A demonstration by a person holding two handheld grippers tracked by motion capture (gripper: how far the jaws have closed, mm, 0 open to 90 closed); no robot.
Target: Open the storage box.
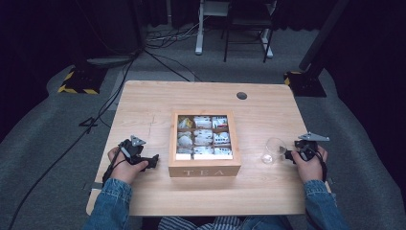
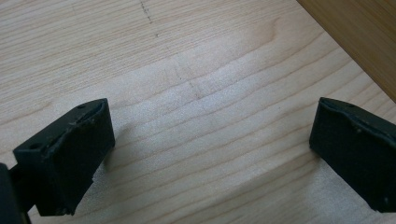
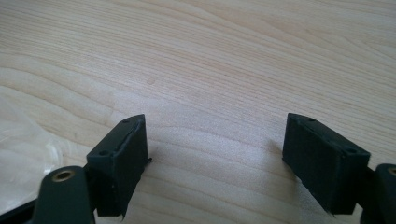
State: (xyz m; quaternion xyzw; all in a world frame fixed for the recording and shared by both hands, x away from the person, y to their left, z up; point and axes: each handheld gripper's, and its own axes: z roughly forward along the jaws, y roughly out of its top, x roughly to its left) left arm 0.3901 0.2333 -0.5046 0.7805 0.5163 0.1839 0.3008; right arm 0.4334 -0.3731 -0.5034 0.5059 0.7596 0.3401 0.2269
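The clear glass [image 1: 274, 150] just beside the right gripper [image 1: 289, 154], on its inner side, is hard to make out in the high view, a pale transparent outline against the wood; in the right gripper view only a faint, blurred edge of it [image 3: 21, 154] shows at the lower left, cut off by the frame, and whether it stands upright or lies tilted cannot be told. The sachets inside the wooden tea box [image 1: 204, 168] are small and indistinct; their labels cannot be read. In the left gripper view the box appears only as a darker wooden corner [image 2: 359, 42] at the upper right, cut off. The left gripper [image 2: 210, 158] is released, its jaws wide apart over bare wood with nothing between them; the right gripper [image 3: 215, 158] is likewise released and empty, jaws spread over bare tabletop, the glass lying outside its left jaw and not touched as far as can be seen. The left gripper [image 1: 154, 160] sits near the box's left wall, apart from it. Open tabletop [image 1: 143, 103] lies ahead of both grippers and behind the box; the right gripper is near the table's right edge, the left one near the left edge. The surface is light, grained wood with a round cable hole [image 1: 242, 95] at the far side. Beyond it, grey carpet [image 1: 43, 139], trailing cables [image 1: 158, 57] and stand bases [image 1: 79, 82] sit in a dark room.
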